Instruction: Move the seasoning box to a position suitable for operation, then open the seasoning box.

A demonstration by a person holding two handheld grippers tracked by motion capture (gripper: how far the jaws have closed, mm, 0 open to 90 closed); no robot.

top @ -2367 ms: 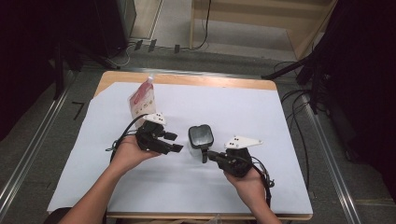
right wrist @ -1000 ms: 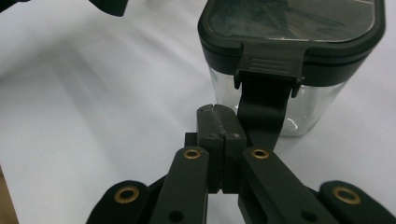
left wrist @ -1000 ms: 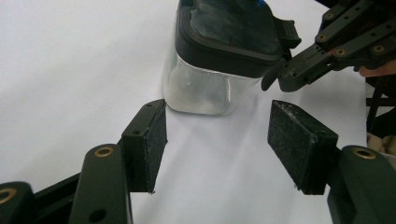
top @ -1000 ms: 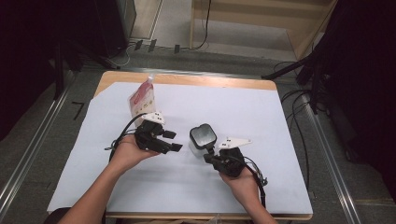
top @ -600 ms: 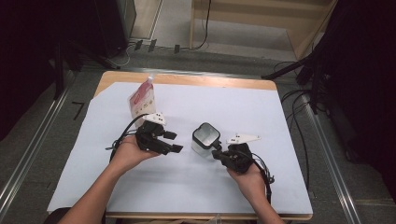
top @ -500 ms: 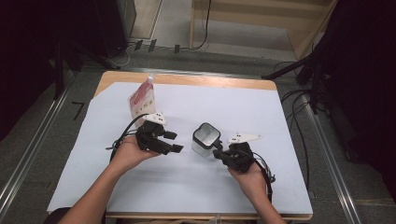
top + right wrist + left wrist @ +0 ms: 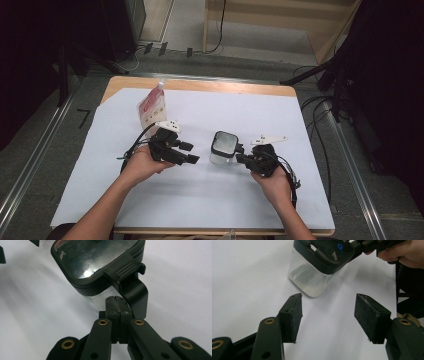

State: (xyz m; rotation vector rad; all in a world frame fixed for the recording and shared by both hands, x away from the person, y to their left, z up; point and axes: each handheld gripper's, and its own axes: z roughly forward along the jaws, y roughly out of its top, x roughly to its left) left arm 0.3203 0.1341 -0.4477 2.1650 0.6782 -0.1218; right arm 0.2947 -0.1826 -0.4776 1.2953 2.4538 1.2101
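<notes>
**At mid-sheet: clear container w/ black lid, R gripper pinching its handle**

Landmark = the clear container [image 7: 223, 148]. It stands upright on the white sheet [image 7: 200, 200], tilted a bit in the left gripper view, black lid on top w/ a glossy window.

Your right gripper [image 7: 243, 158] sits just right of the container. Right gripper view: the pads [image 7: 111, 305] are pressed together, meeting at the black handle [image 7: 137, 296] that curves down from the lid's ribbed latch. Looks like a pinch on that handle's lower end; actual contact is partly hidden behind the pads.

Your left gripper [image 7: 186, 152] is left of the container, near but not touching. Jaws spread, nothing between them; left gripper view has bare sheet in the gap, container just beyond the tips.

Red-and-white pouch [image 7: 151, 106] stands behind-left of the container, well apart, past your left hand [image 7: 145, 165].
</notes>
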